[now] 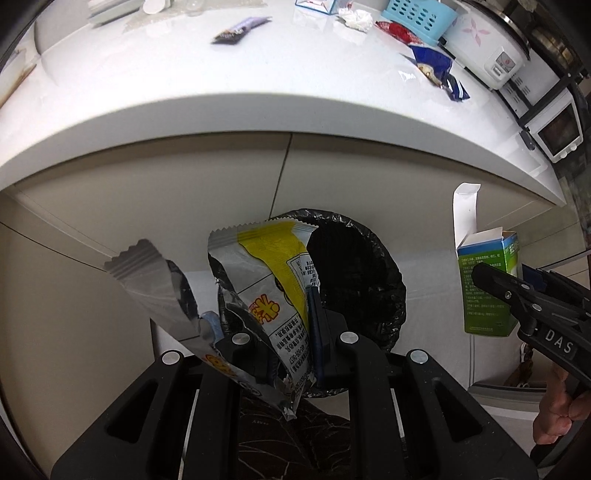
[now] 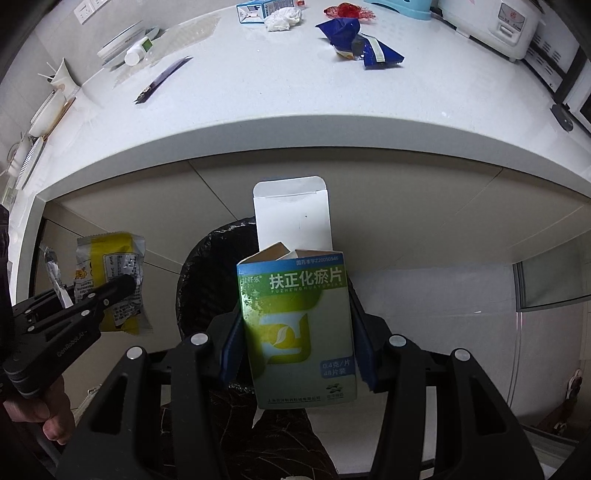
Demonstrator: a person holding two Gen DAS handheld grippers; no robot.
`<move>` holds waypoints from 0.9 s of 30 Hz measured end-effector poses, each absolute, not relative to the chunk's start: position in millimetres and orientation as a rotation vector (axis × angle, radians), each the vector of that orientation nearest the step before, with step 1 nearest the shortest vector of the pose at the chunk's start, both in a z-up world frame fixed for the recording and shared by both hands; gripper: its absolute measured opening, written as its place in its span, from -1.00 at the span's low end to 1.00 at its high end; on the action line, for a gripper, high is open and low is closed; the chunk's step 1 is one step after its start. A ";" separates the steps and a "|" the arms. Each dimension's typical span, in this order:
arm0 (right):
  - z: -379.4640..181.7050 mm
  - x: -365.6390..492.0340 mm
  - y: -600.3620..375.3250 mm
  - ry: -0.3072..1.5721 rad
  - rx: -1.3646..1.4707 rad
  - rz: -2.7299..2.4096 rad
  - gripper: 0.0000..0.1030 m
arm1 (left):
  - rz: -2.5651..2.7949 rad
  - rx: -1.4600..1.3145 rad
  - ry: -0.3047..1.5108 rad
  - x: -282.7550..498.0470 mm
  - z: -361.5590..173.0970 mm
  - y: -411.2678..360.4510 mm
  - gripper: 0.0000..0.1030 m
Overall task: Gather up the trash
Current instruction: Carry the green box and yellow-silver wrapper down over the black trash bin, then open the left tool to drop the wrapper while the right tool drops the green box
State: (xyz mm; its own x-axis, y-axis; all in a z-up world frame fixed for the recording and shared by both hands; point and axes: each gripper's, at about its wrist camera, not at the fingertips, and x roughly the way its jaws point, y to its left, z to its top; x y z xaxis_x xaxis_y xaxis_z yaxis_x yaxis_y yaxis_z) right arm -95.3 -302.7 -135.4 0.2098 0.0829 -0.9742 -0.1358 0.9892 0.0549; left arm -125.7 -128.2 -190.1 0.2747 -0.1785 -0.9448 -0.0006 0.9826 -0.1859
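Left wrist view first: your left tongs [image 1: 291, 332] are pinched tight on a torn yellow-and-silver snack wrapper [image 1: 273, 280], which hangs right above the near rim of the black-lined trash bin [image 1: 365, 280] on the floor below the table [image 1: 258, 107]. A loose silver flap sticks out to the left, past the rim, so I'd nudge the tongs a bit further over the dark opening before letting go, or that flap might catch the liner edge and flop outside. Your other tool with the box shows at the right edge, off to the bin's side.

Right wrist view: your right tongs [image 2: 295, 332] are clamped on the sides of a green-and-white medicine box [image 2: 299, 332], lid flap standing open. The bin sits behind and left of the box, mostly hidden, so shift left until the box is squarely over the hole. Drop one item at a time so the two don't bump.

More trash is left on the table: a blue wrapper [image 2: 354, 44], a red wrapper [image 2: 347, 10], a crumpled tissue [image 2: 282, 18], and a dark purple wrapper [image 2: 162, 79].
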 end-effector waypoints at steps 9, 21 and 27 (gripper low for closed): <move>-142.2 -98.4 -311.3 1.363 -0.039 0.119 -0.08 | -0.130 -0.159 1.298 -122.4 -215.6 -138.7 -0.74; -150.4 -104.9 -324.4 1.394 -0.030 0.084 -0.08 | -0.175 -0.130 1.312 -112.3 -236.5 -162.7 -0.44; -151.0 -103.4 -322.6 1.403 -0.029 0.075 -0.08 | -0.183 -0.117 1.284 -108.3 -233.3 -171.0 0.16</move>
